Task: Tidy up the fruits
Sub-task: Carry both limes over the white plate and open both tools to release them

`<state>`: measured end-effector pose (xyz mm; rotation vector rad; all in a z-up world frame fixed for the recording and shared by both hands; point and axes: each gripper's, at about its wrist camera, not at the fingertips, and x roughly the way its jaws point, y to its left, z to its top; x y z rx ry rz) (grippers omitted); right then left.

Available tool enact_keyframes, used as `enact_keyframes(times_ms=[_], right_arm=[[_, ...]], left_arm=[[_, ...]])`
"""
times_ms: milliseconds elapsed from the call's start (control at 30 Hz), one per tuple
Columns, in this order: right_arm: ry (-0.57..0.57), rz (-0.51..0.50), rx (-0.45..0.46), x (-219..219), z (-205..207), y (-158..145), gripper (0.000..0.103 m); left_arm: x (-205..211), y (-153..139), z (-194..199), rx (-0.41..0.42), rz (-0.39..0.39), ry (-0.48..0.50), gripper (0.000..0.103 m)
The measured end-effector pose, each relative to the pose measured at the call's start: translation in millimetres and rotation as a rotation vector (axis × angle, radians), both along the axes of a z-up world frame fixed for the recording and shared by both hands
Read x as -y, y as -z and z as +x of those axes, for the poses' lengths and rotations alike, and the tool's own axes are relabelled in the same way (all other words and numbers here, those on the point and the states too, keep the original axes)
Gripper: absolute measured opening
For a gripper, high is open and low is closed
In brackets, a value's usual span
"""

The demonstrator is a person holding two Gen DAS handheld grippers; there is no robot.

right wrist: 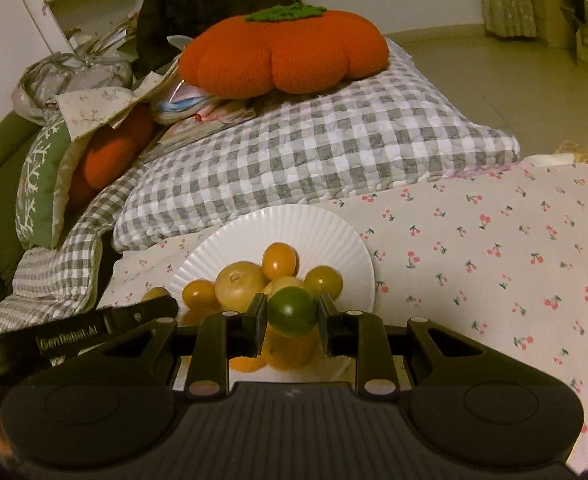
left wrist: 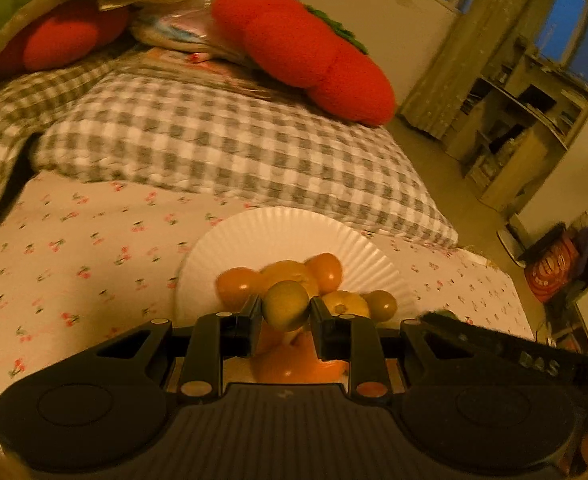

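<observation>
Left wrist view: the left gripper [left wrist: 286, 307] pinches a small yellow-green tomato [left wrist: 286, 306] between its fingertips, held above the near edge of a white paper plate [left wrist: 278, 232]. Just beyond and below the fingers sits a pile of orange and yellow cherry tomatoes [left wrist: 286, 280] on that plate, which rests on a cherry-print sheet [left wrist: 74, 248]; a grey checked pillow [left wrist: 222, 136] lies farther ahead. Right wrist view: the right gripper [right wrist: 292, 312] clamps a dark green tomato [right wrist: 292, 311], likewise above the plate's near edge, with the pile directly ahead and the other gripper's finger entering at lower left. Judgement: both hands are mid-carry, each with one fruit. No second container is visible, so the destination cannot be told; the next move calls for steady transport and a gentle release, as round fruit may roll.
</observation>
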<state>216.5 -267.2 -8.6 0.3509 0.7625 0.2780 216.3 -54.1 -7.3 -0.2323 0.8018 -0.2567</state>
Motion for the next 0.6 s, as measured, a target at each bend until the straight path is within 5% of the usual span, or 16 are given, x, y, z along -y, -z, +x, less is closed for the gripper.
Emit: enact_keyframes(times_ms=[600], right_arm=[[0.039, -0.042, 0.004, 1.4, 45.0, 19.1, 0.024]], left_arm=[[27.6, 24.3, 17.1, 0.002, 0.077, 0.086, 0.013]])
